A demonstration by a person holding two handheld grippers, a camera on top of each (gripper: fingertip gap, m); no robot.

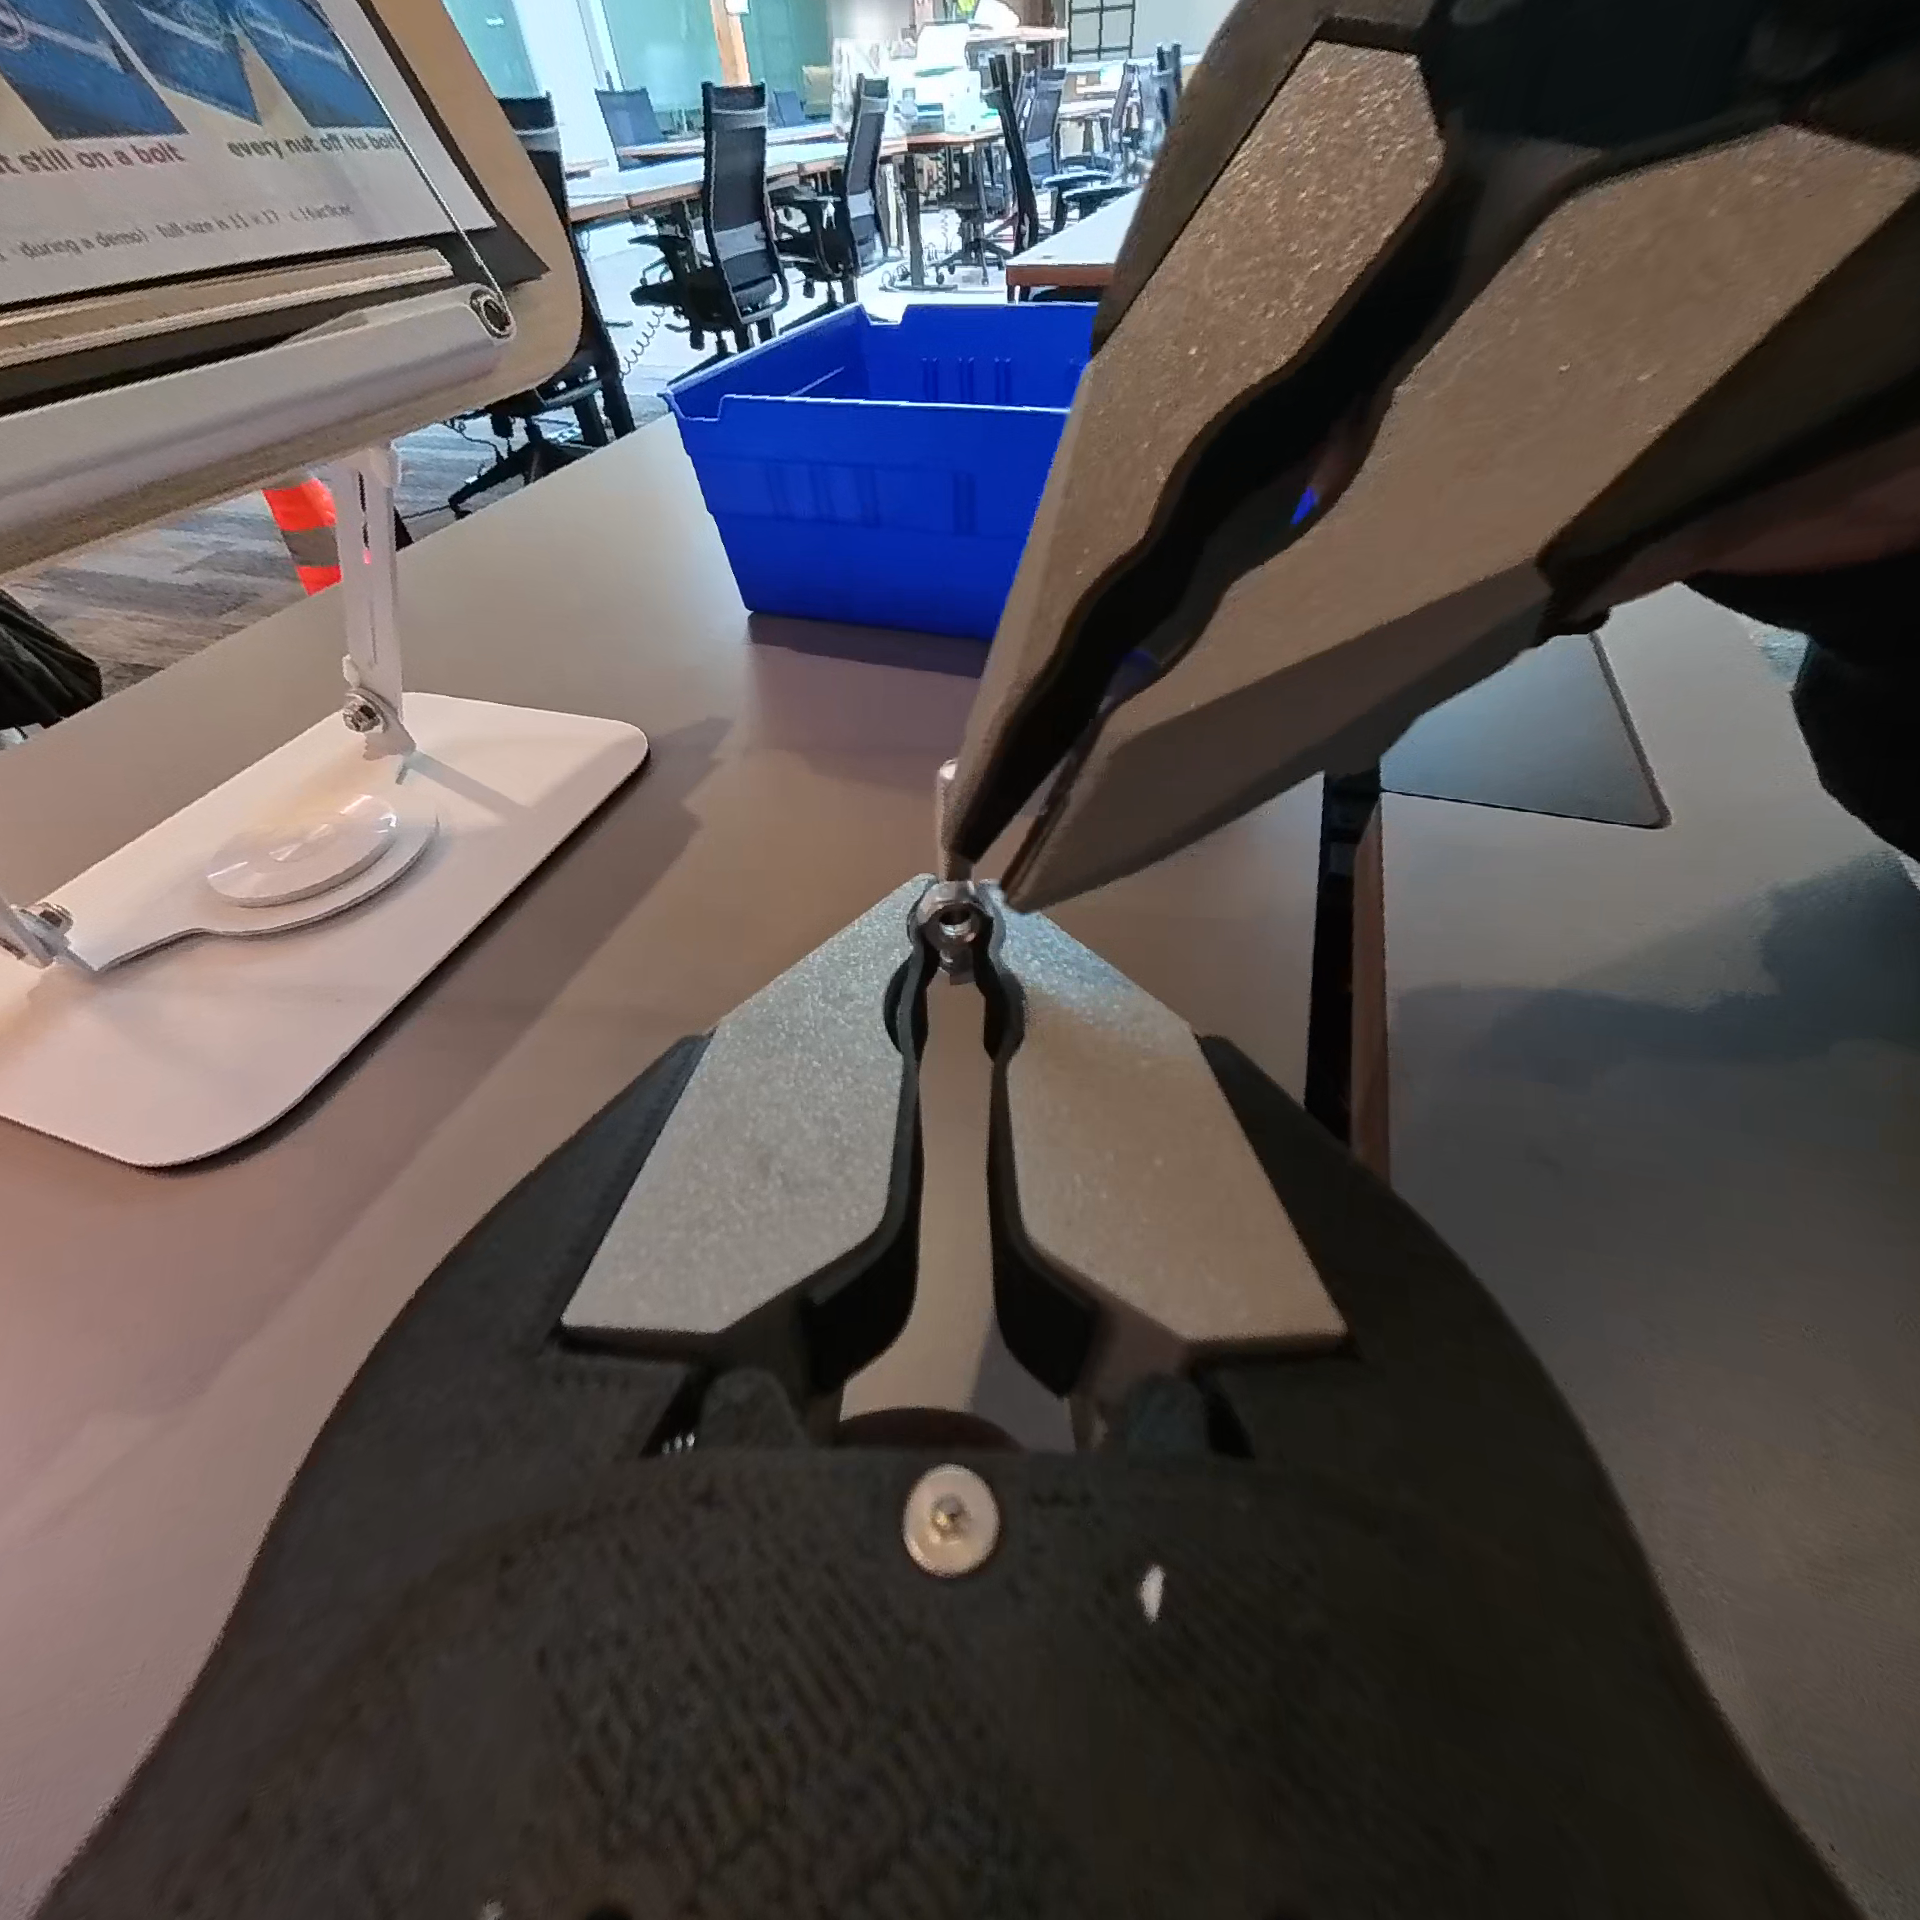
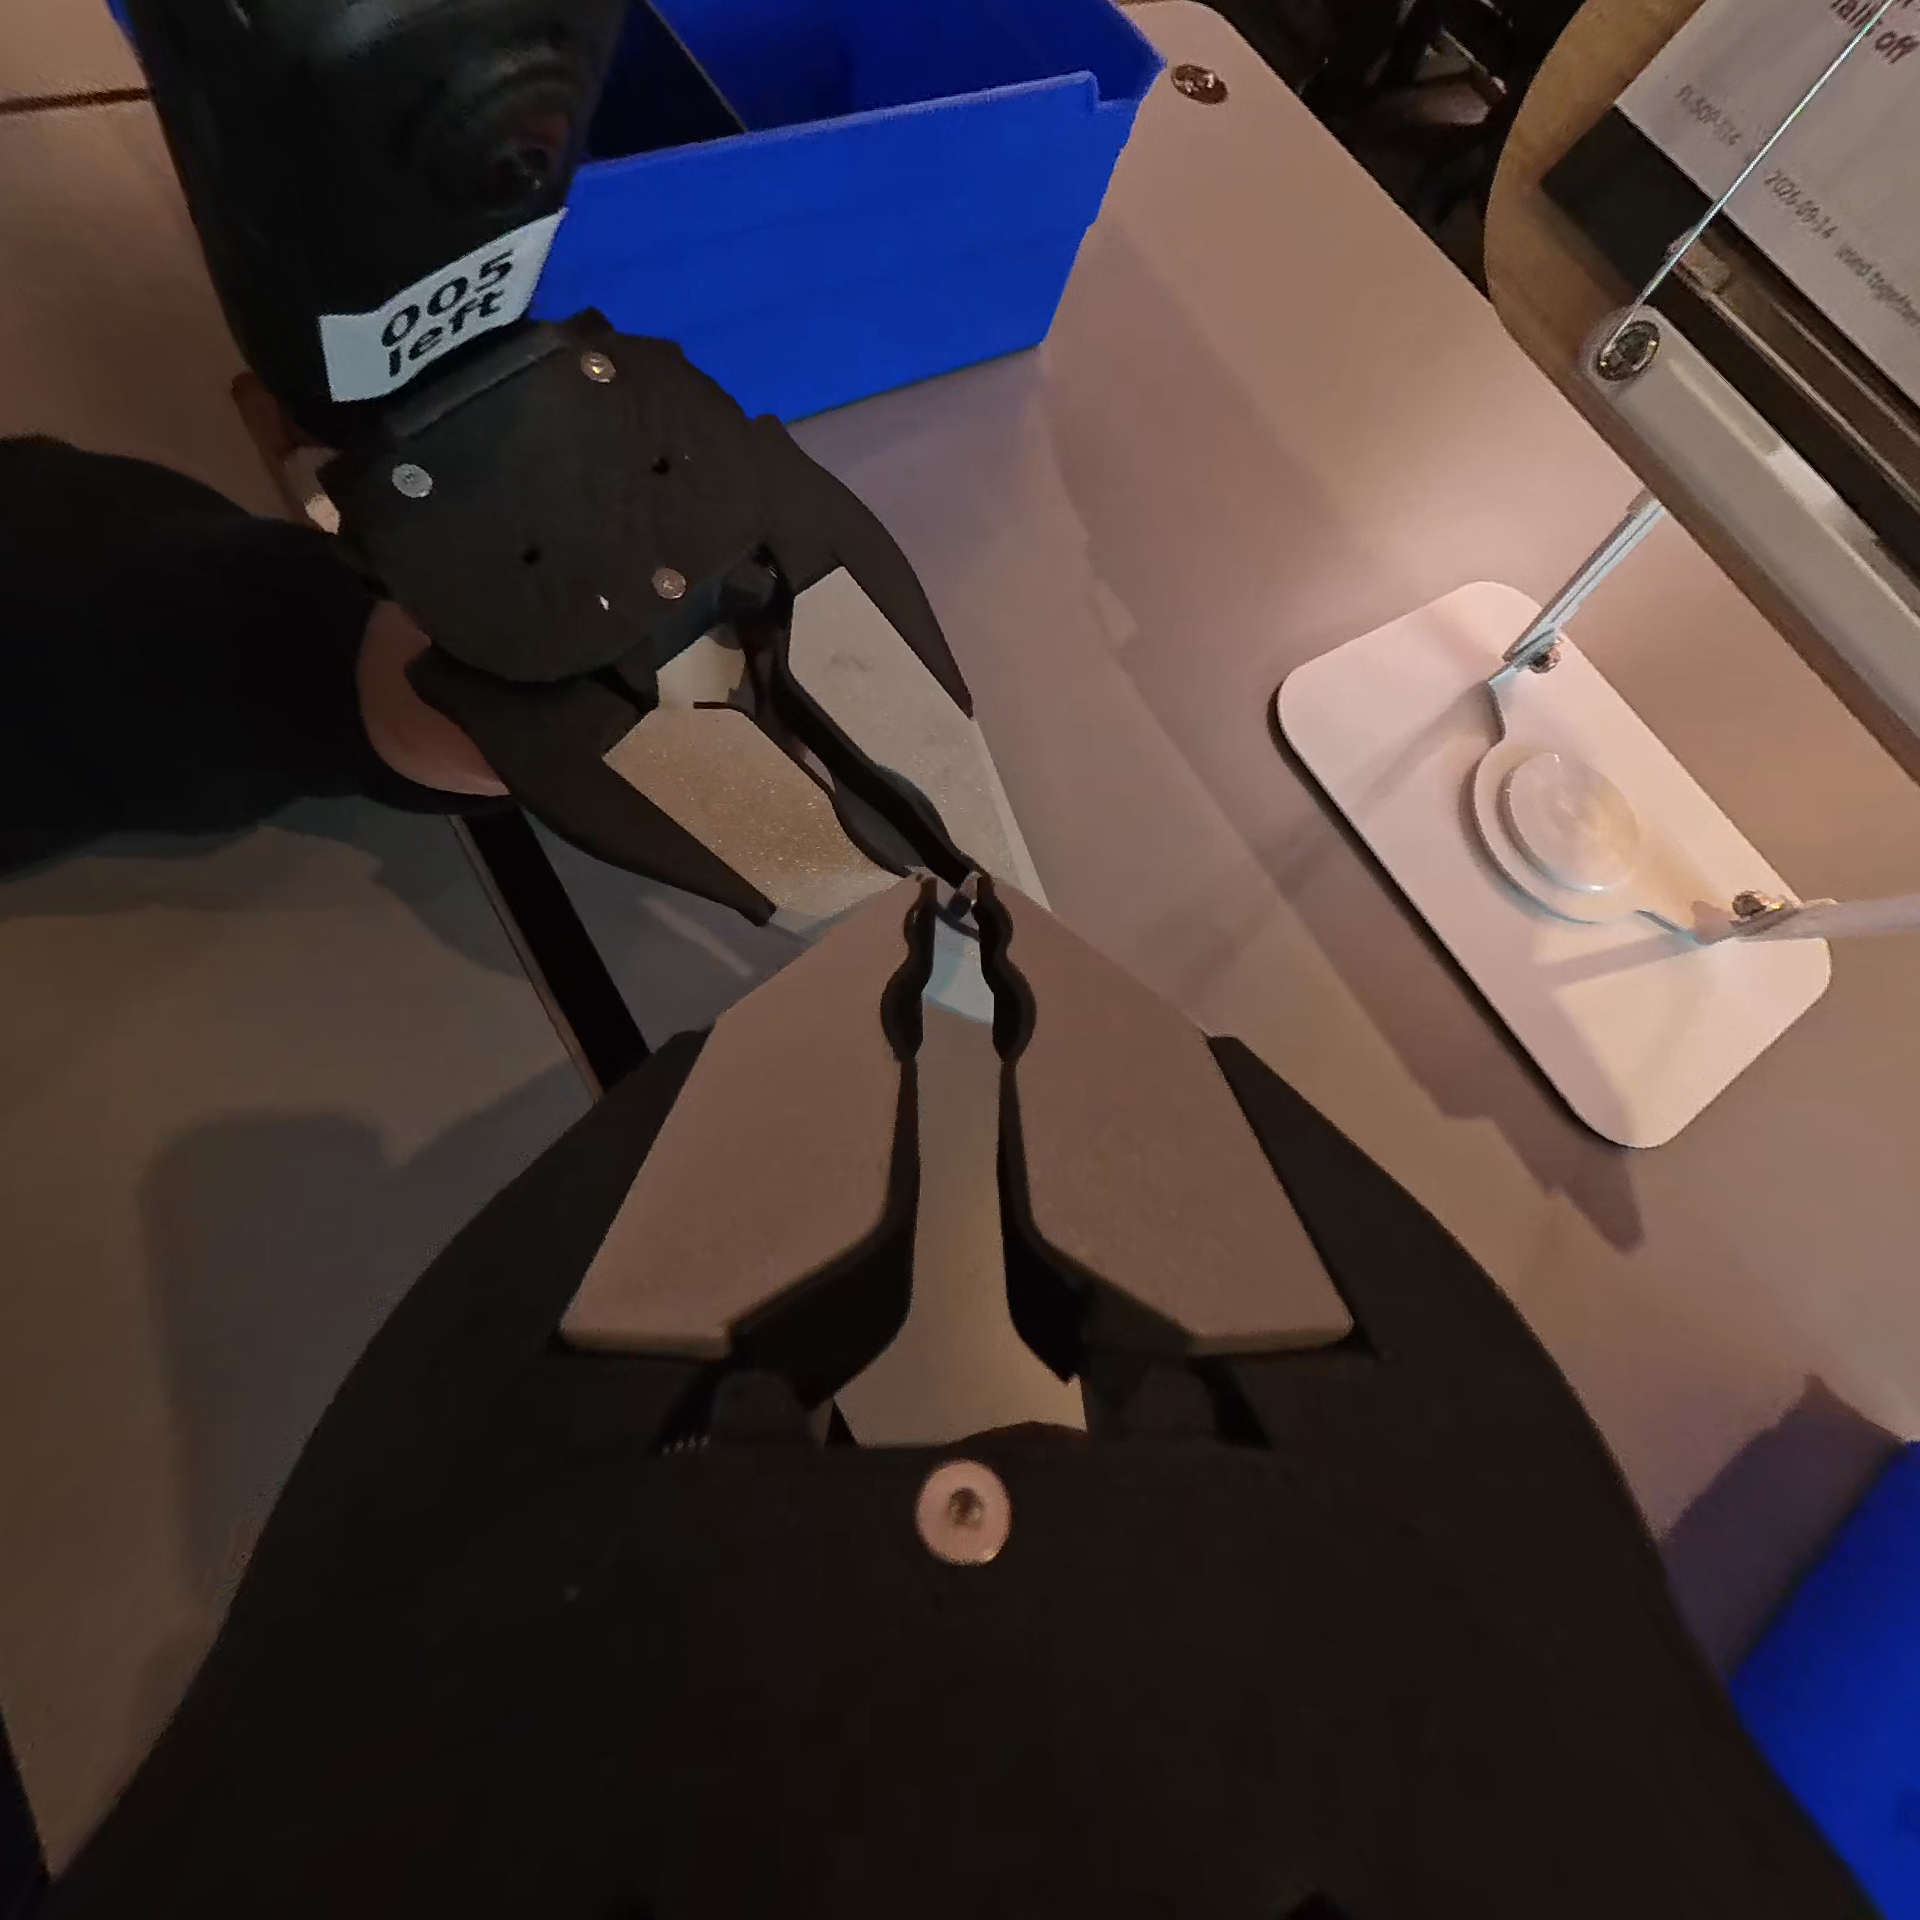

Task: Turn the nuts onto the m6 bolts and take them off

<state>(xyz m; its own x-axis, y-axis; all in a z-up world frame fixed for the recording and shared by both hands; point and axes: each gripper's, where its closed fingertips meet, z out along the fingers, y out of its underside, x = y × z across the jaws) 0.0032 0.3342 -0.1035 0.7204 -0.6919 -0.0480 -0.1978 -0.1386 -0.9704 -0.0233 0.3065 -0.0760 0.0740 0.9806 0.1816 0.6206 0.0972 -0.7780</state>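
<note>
Across the whole lower part of both views spreads the grey-brown table, seen past the black gripper bodies. At about 12 o'clock from the left gripper's tips in the left wrist view stands a blue bin, set well back on the table; in the right wrist view it sits at 11 o'clock. At 9 o'clock in the left wrist view a white stand base rests on the table and carries a tilted document holder above it.

From 1 o'clock the right gripper reaches down, its two fingers drawn narrow around a small silver bolt, of which only the end shows at 9 o'clock of its tips. The left gripper meets it from 6 o'clock, its fingertips closed on a small silver nut pinched at the very tip, hole facing the camera. Nut and bolt lie just beside each other where the two sets of tips meet; whether they are threaded together cannot be told. In the right wrist view this meeting point is dark and unclear.
</note>
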